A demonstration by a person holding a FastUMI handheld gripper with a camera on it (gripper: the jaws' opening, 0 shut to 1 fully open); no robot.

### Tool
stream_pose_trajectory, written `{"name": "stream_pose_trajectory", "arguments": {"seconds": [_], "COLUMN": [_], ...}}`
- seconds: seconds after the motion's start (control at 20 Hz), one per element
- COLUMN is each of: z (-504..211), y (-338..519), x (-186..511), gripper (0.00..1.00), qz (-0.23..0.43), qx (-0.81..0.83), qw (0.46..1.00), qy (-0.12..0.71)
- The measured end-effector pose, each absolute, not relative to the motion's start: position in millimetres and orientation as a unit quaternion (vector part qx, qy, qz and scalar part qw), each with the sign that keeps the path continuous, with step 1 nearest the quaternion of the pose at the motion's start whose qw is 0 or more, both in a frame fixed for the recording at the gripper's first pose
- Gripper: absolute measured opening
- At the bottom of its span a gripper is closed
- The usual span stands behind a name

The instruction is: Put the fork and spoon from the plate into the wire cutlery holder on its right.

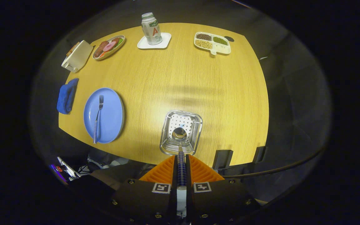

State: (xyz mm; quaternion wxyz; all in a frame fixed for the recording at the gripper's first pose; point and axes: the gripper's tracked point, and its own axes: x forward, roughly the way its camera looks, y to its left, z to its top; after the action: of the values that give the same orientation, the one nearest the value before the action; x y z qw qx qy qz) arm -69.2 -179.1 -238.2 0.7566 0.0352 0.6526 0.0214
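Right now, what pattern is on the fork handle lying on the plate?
Blue-and-white check, seen best in the gripper view: the fork lies on the blue plate.

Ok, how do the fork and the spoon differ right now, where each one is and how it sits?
The fork lies flat on the blue plate, untouched; the spoon is clamped in the tool, both fingers on its handle. The fork rests left of the wire cutlery holder; the spoon's bowl hangs over that holder's opening. The fork shows tines, the spoon a rounded bowl. Both have checked blue and white handles.
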Motion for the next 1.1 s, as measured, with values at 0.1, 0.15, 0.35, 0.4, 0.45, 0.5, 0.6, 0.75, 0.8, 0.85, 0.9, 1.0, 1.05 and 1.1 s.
{"name": "stream_pose_trajectory", "arguments": {"seconds": [0.1,0.15,0.35,0.4,0.45,0.5,0.6,0.75,0.8,0.85,0.9,1.0,1.05,1.1], "z": [-247,-249,-260,-263,-266,-266,-266,-255,-243,-235,-228,-214,-208,-203], "y": [-179,-179,-176,-174,-172,-174,-177,-183,-186,-189,-192,-195,-192,-186], "x": [-61,-60,-60,-60,-63,-63,-63,-69,-76,-80,-82,-93,-99,-103], "gripper": [0.13,0.13,0.12,0.12,0.13,0.13,0.16,0.44,0.50,0.53,0.56,0.72,0.72,0.73], "qz": [0.022,0.022,0.022,0.023,0.023,0.019,0.011,-0.002,-0.009,-0.017,-0.027,-0.049,-0.057,-0.062], "qx": [0.032,0.031,0.034,0.040,0.044,0.044,0.039,0.037,0.038,0.036,0.031,0.024,0.020,0.016], "qw": [0.761,0.760,0.765,0.765,0.764,0.766,0.772,0.776,0.780,0.785,0.790,0.803,0.808,0.812], "qy": [0.648,0.648,0.643,0.642,0.643,0.641,0.634,0.629,0.625,0.619,0.611,0.594,0.586,0.580]}}
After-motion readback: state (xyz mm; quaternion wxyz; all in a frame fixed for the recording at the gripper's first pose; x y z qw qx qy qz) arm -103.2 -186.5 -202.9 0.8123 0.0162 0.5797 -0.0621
